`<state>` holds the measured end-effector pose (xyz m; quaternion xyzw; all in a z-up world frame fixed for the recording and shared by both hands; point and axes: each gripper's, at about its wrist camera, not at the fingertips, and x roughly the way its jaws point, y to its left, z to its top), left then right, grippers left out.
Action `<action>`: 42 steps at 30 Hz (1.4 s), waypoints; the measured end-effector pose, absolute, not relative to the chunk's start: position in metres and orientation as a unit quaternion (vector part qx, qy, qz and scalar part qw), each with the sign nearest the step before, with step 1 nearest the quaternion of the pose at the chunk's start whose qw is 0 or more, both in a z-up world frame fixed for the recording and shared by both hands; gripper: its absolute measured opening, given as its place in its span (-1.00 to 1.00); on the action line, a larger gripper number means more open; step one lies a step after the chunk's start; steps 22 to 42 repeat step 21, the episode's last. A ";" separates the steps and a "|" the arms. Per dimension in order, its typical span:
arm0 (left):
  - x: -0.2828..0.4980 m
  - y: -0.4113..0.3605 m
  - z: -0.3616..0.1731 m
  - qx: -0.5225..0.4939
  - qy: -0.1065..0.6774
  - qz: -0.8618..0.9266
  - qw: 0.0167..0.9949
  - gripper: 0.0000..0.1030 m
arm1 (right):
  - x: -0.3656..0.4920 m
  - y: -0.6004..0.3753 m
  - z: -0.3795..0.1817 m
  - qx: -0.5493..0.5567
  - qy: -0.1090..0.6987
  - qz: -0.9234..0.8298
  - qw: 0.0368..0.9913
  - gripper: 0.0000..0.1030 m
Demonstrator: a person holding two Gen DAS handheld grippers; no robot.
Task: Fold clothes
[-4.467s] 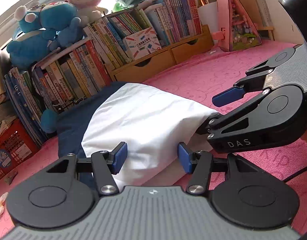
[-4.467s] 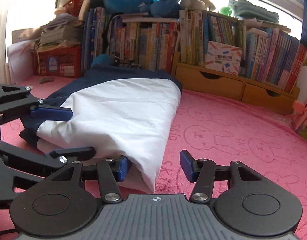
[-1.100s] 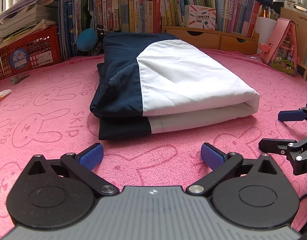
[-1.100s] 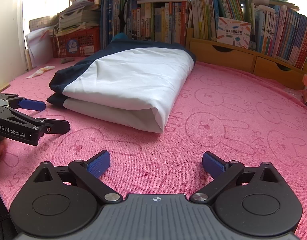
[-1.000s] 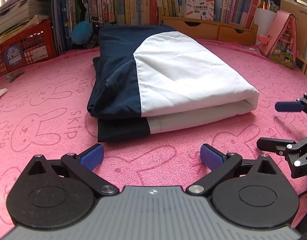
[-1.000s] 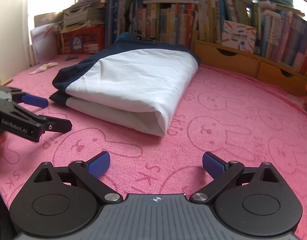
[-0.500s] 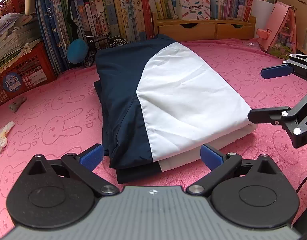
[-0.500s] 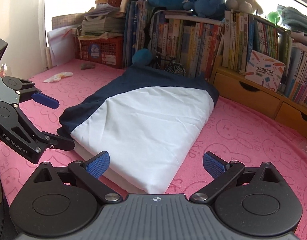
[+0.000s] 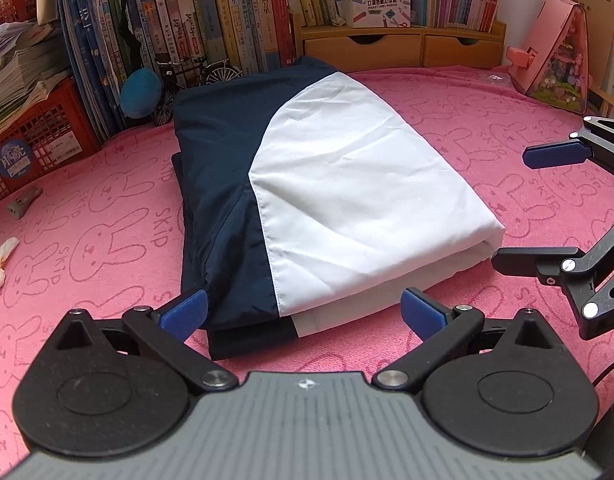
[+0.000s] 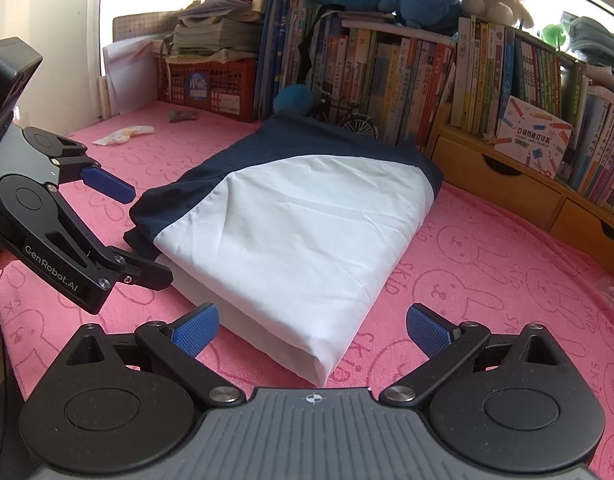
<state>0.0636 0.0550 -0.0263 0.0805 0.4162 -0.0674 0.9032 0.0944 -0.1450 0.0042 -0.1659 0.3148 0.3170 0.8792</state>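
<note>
Garment: folded navy-and-white garment lies on the pink desk.
Left tongs: wide open, empty, at its near edge.
Right tongs: wide open, empty, above its corner.

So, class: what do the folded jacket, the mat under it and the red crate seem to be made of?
Jacket: thin woven fabric, probably synthetic; smooth, faint sheen, crisp creases. Mat: soft pile cloth, like towelling; fuzzy, with pressed-in rabbit outlines. Crate: likely moulded plastic; rigid, glossy lattice.
</note>
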 end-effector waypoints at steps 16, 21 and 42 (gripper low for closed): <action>0.064 0.054 -0.028 0.067 0.414 -0.055 0.906 1.00 | 0.089 -0.146 -0.004 -0.167 0.324 0.315 0.877 0.96; 0.065 0.054 -0.029 0.065 0.415 -0.053 0.906 1.00 | 0.088 -0.146 -0.005 -0.167 0.326 0.315 0.876 0.96; 0.065 0.054 -0.029 0.065 0.415 -0.053 0.906 1.00 | 0.088 -0.146 -0.005 -0.167 0.326 0.315 0.876 0.96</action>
